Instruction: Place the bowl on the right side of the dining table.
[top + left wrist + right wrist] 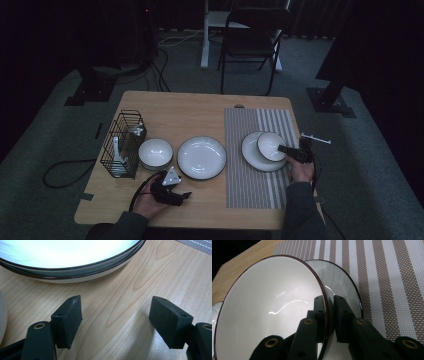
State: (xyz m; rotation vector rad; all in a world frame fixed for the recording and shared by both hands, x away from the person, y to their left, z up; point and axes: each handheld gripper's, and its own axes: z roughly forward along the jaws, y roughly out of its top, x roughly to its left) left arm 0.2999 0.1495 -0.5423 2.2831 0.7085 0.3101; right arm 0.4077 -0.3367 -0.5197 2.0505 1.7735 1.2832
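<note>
The room is dim, and black curtains (320, 17) close off the far side. A grey carpet (45, 125) covers the floor around the light wooden table (175, 110). Beyond the table's far edge stands a black folding chair (250, 42), with a white desk leg (205, 35) just left of it. Black cables (155, 65) trail over the carpet at far left, and black stand feet (85, 92) rest on either side.

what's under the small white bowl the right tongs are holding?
A white dark-rimmed plate lies under the small white bowl, on the striped placemat. The right tongs pinch the bowl's rim. The plate's middle is covered by the bowl.
</note>
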